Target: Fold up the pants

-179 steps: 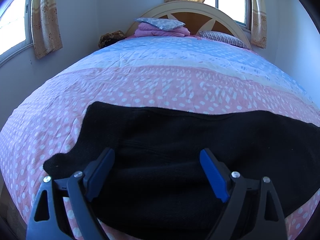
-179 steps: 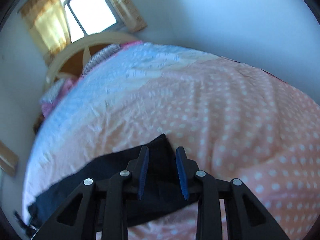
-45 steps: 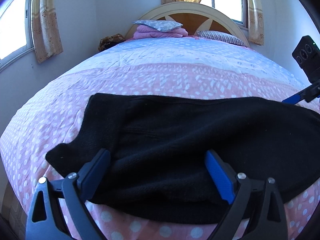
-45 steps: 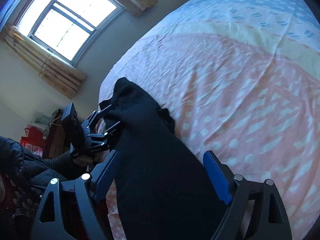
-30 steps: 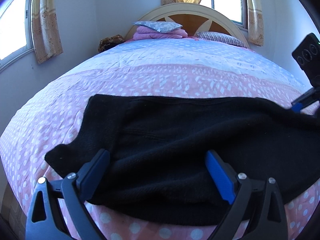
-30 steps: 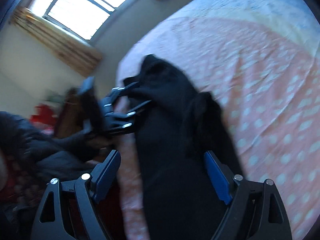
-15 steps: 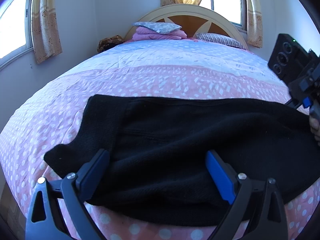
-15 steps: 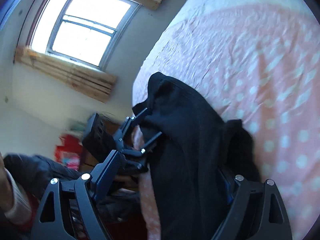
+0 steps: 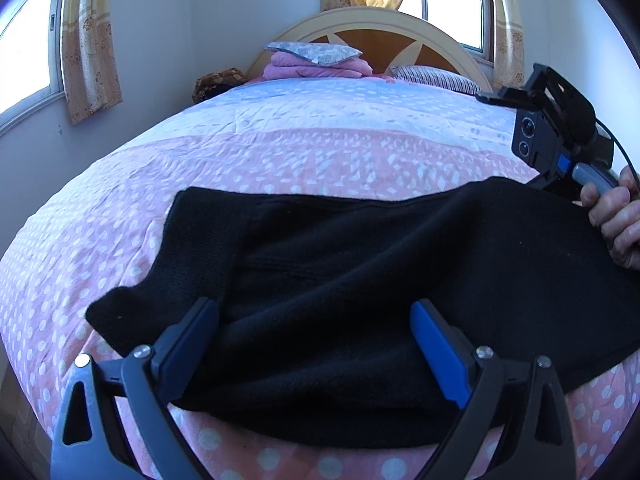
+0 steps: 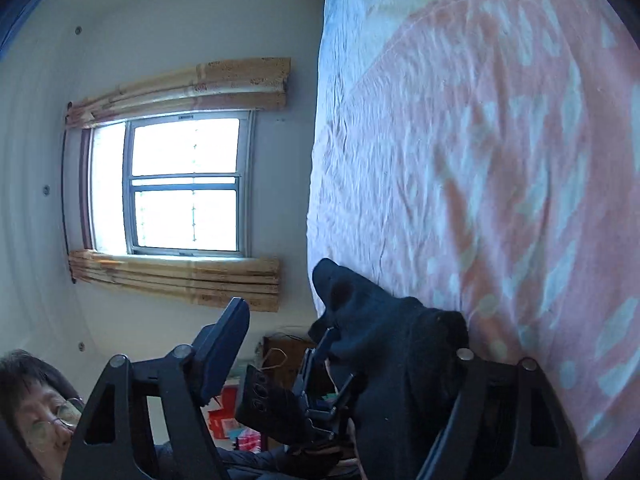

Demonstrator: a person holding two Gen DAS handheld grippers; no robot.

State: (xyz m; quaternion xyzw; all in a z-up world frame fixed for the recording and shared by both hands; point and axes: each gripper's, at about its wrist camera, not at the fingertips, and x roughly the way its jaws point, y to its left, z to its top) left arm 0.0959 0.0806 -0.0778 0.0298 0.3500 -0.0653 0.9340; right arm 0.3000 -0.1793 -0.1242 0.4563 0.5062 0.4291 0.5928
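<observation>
Foreground: left gripper [image 9: 314, 308], jaws spread wide, straddling the near edge of the black pants [image 9: 360, 264], nothing pinched.

Middle: pants laid crosswise on the spotted bedspread [image 9: 320, 152], close to the bed's near edge.

Right end: right gripper [image 10: 344, 320], jaws wide but just now closing, a raised bunch of cloth between them, one pad visibly clear of it, nothing clamped yet.

Likely faults: closing on a single layer, hence a crooked fold; pulling with the left end unpinned, hence the whole garment sliding off the near edge.

Background: headboard [image 9: 400, 24].
</observation>
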